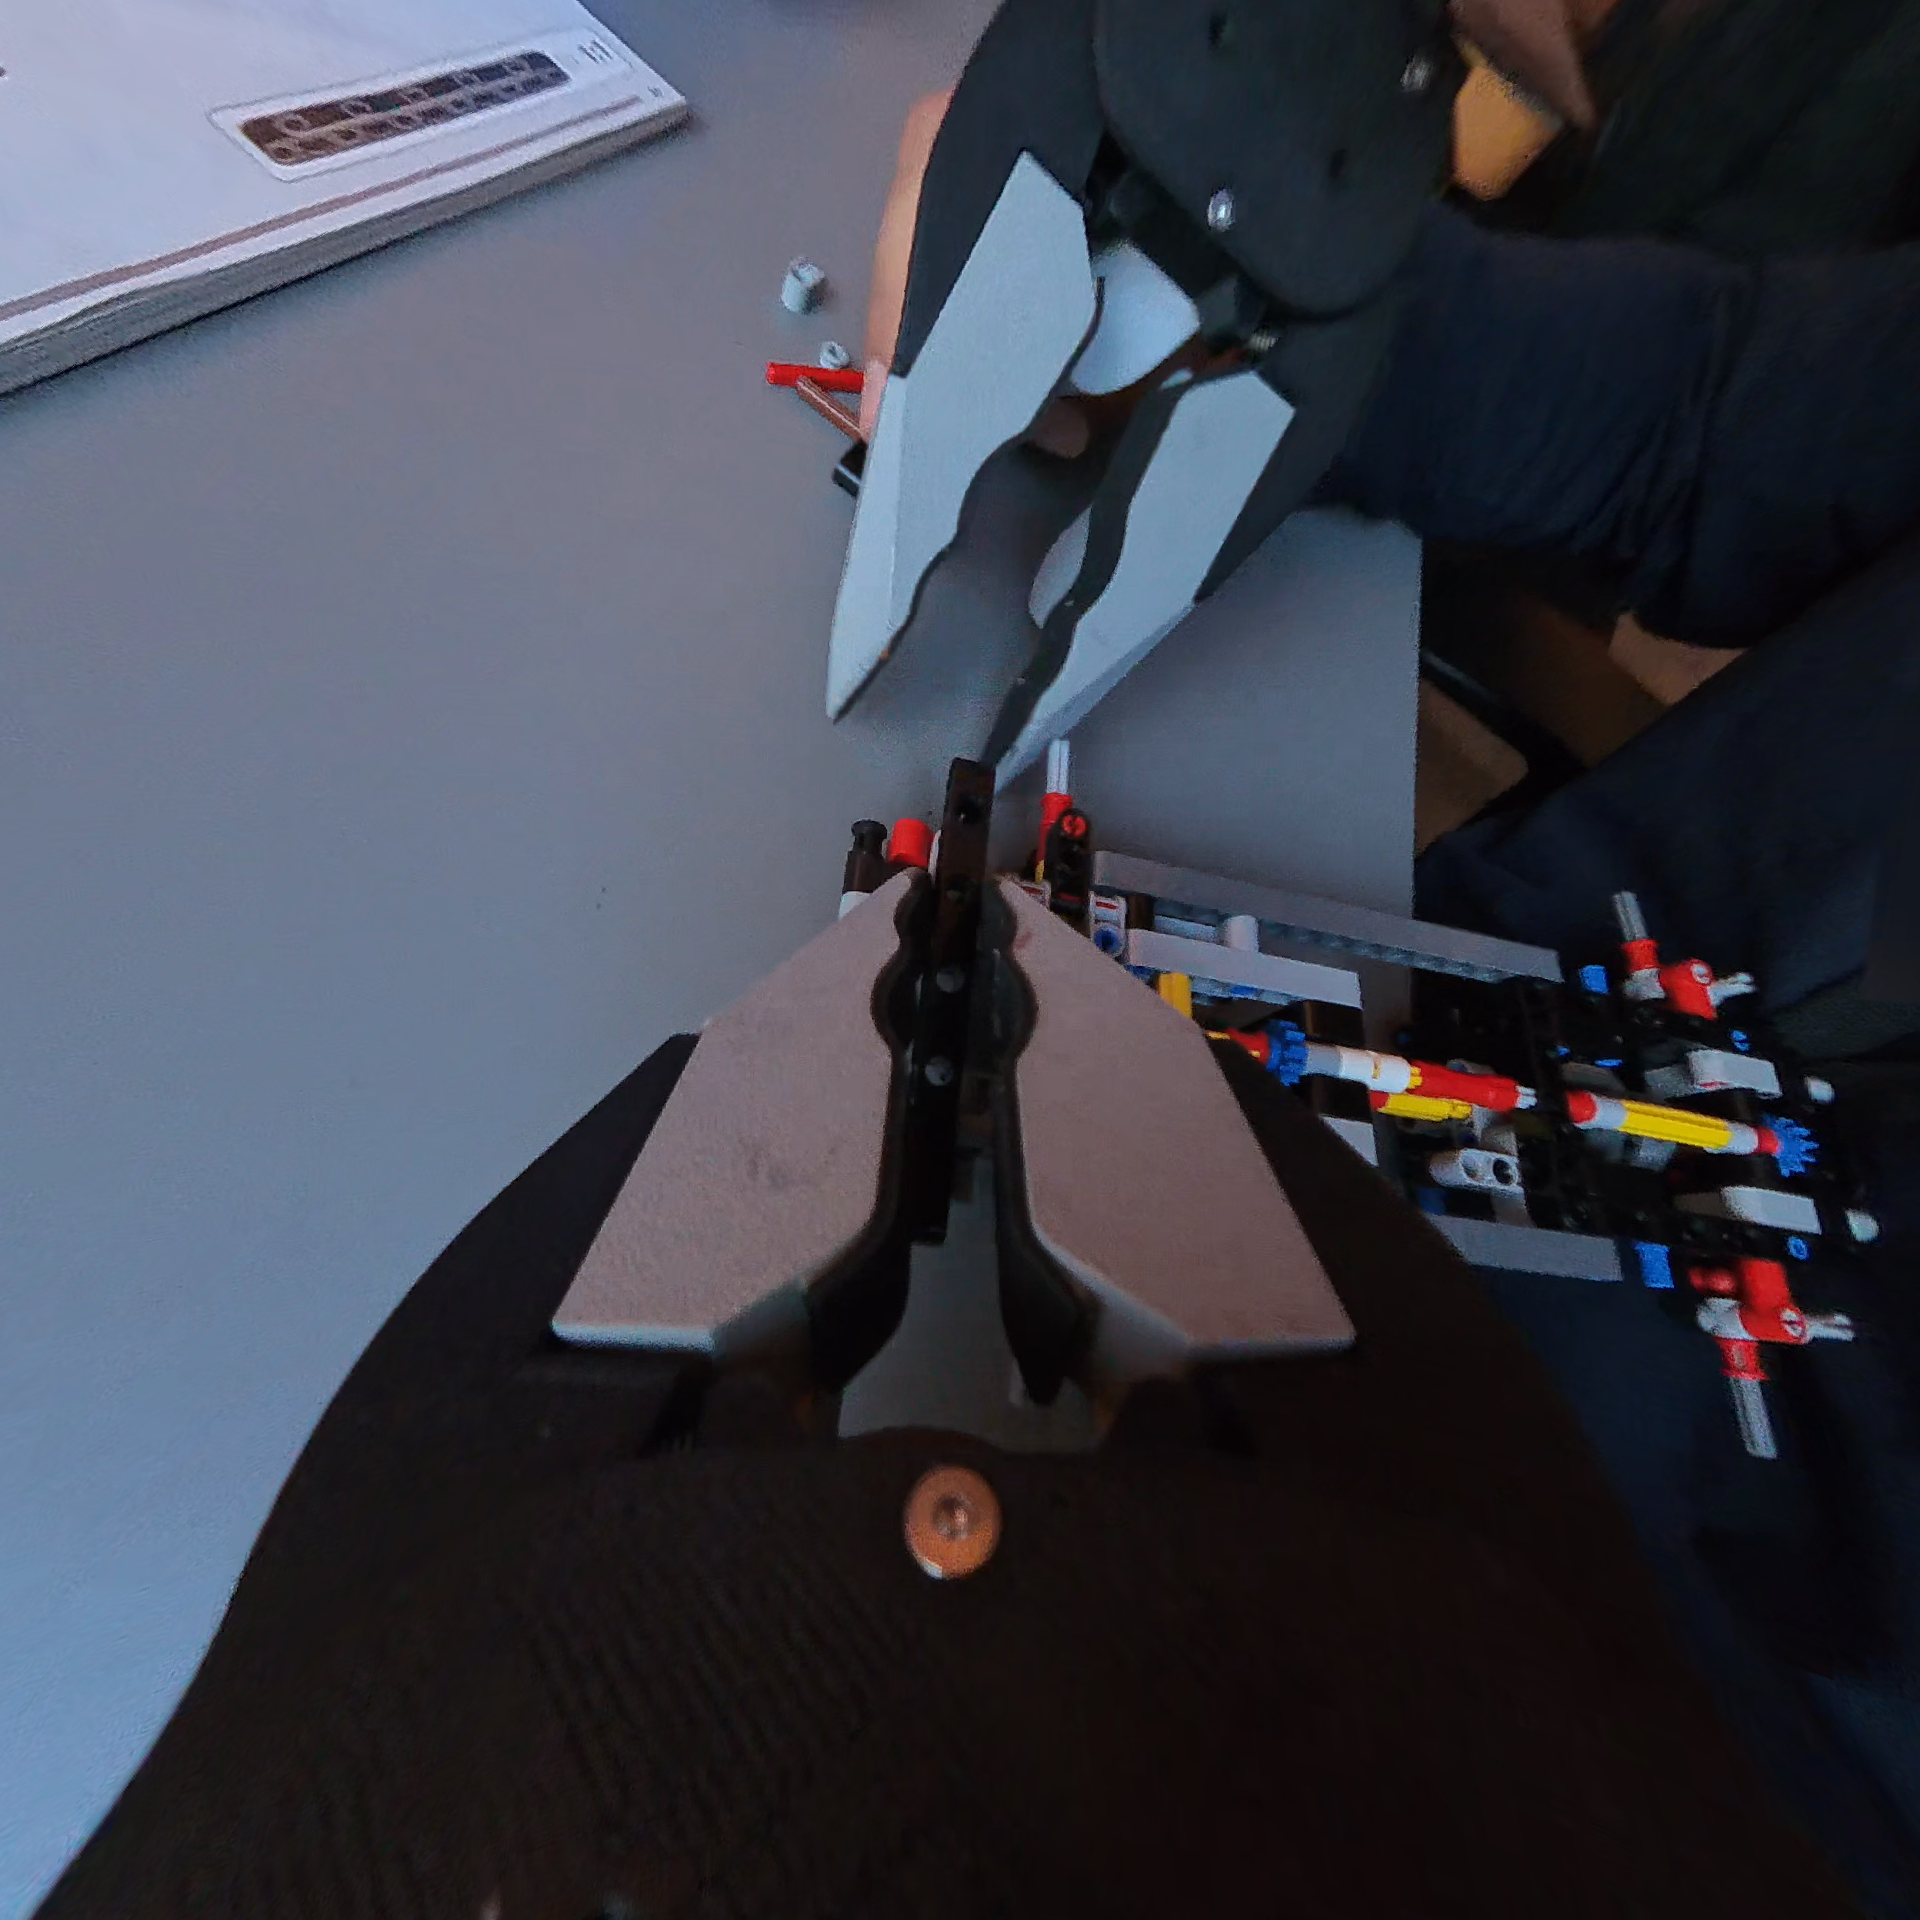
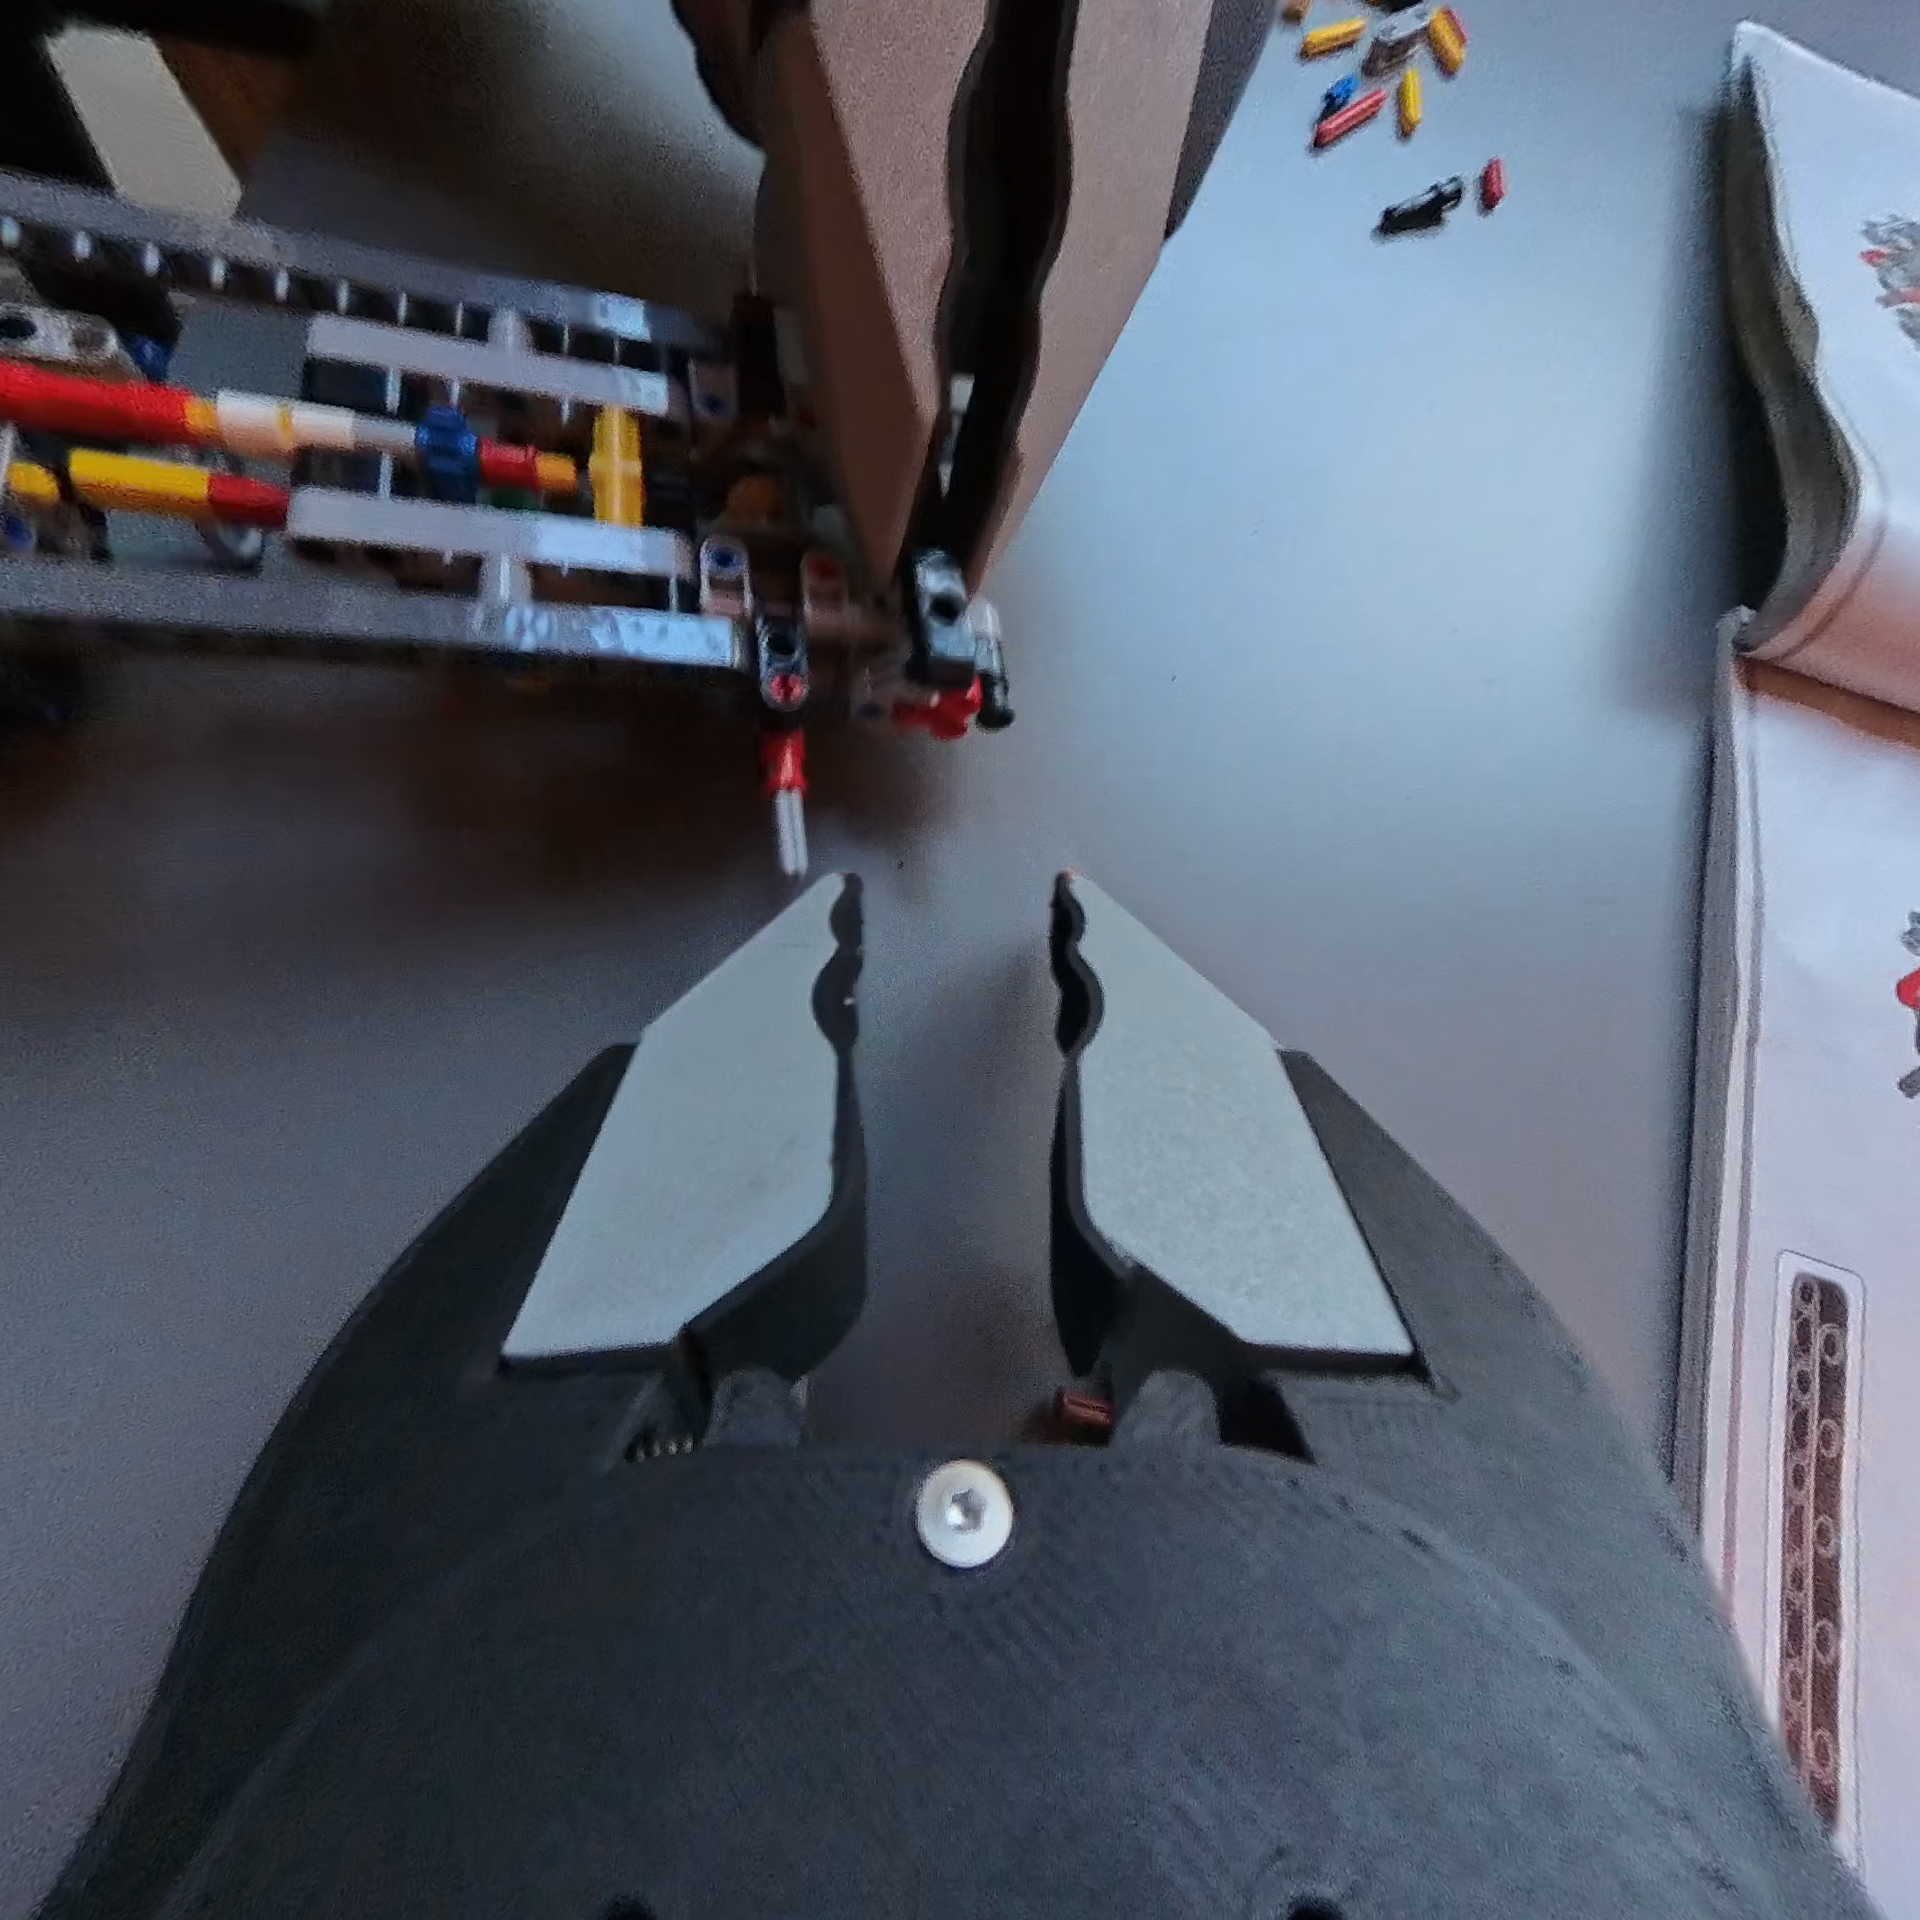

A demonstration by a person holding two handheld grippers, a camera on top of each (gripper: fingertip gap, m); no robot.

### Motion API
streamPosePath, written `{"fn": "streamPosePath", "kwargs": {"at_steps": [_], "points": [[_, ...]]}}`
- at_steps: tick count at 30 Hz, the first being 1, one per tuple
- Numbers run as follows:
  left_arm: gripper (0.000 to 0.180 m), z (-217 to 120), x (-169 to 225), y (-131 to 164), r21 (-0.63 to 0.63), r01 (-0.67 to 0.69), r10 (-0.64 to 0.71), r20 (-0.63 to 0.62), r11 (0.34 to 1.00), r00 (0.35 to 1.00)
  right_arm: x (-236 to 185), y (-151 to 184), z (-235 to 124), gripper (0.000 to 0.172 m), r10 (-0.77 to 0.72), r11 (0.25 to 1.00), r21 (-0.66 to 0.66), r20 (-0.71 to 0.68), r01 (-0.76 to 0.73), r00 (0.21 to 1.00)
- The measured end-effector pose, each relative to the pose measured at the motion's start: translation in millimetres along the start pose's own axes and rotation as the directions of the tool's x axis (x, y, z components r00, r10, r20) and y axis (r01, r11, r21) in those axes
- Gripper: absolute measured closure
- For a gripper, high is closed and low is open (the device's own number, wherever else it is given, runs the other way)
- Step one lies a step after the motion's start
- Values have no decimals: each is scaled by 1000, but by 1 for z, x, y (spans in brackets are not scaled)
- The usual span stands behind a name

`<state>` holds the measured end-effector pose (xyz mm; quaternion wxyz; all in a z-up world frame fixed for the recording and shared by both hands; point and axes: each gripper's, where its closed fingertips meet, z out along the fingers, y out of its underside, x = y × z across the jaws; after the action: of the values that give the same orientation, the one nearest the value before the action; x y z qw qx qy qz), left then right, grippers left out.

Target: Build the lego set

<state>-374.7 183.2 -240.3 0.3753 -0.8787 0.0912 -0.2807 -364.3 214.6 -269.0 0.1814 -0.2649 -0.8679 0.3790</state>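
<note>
The left claw (image 1: 961, 883) is pinching a thin black beam with holes (image 1: 966, 821), and both pads are pressing on its sides. This beam is standing at the end of a brick-built car frame (image 1: 1507, 1081), which is lying on the grey bench (image 1: 416, 727) near the bench edge. The right claw (image 2: 958, 883) is spread wide, with nothing between its fingers, and it is hanging just in front of that same end, near a red and white pin (image 2: 787, 790). A booklet (image 1: 260, 156) and small loose parts (image 2: 1392, 73) are lying farther away.
</note>
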Motion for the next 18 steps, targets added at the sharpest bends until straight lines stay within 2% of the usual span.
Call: {"fn": "streamPosePath", "kwargs": {"at_steps": [4, 7, 9, 13, 14, 16, 18], "points": [[174, -10, 0, 5, 110, 6, -3, -23, 994, 1000, -5, -10, 0, 120, -90, 995, 38, -32, 91, 995], [174, -17, 9, -2, 185, -50, 64, -72, 981, 995, -9, -21, 2, 115, -192, 979, 52, -96, 197, 977], [174, -22, 18, -13, 264, -129, 160, -101, 956, 982, -11, -29, 3, 114, -254, 961, 71, -147, 266, 956], [174, -15, 25, -22, 271, -161, 215, -184, 949, 959, -1, -42, -3, 116, -289, 939, 104, -271, 327, 918], [174, -14, 28, -25, 285, -179, 240, -197, 942, 950, -1, -45, -6, 114, -289, 935, 122, -279, 333, 916], [174, -15, 33, -35, 343, -202, 287, -219, 917, 933, -4, -50, -13, 127, -284, 928, 159, -287, 338, 915], [174, -13, 31, -39, 347, -188, 279, -232, 919, 932, -2, -48, -16, 127, -282, 932, 142, -290, 333, 914]]}}
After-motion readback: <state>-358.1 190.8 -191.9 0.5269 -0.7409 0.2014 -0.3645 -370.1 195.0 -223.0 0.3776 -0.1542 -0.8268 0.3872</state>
